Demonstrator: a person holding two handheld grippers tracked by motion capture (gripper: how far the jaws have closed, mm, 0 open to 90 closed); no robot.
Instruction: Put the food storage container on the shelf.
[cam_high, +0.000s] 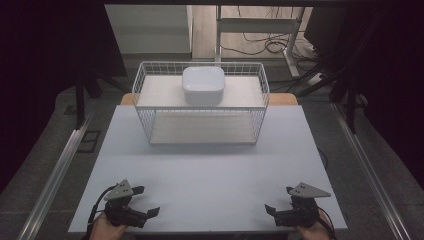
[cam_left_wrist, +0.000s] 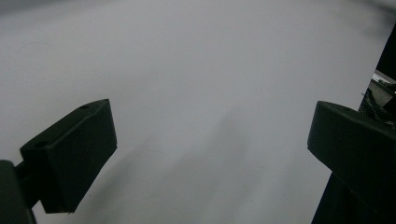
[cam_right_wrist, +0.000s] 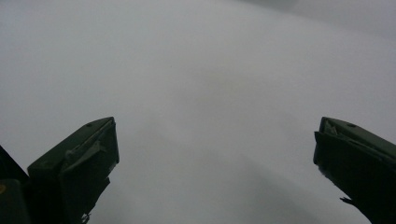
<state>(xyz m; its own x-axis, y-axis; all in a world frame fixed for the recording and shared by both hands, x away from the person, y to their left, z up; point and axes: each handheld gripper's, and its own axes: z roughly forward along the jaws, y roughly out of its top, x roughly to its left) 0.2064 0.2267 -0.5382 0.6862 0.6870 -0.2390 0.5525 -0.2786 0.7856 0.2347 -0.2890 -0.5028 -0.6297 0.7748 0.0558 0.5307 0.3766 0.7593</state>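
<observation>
High view: my left gripper (cam_high: 145, 202) and right gripper (cam_high: 276, 200), both wide and empty, rest near the white table's (cam_high: 210, 170) front edge. White bowl (cam_high: 203, 84) sits atop the wire rack (cam_high: 200, 102), well apart; grey floor and cables (cam_high: 260, 45) lie beyond.

White square bowl (cam_high: 203, 85) with rounded corners sat upside down, base up, on top shelf of white wire rack (cam_high: 142, 95). Bowl glossy, plain, lay level, about mid-width of shelf, toward its far edge. Rack stood at far middle of white table (cam_high: 210, 170), open wire sides, two pale shelf boards, lower shelf bare. Bowl well apart from table's near edge. Whether bowl touched rack's back wire, could not tell.
</observation>
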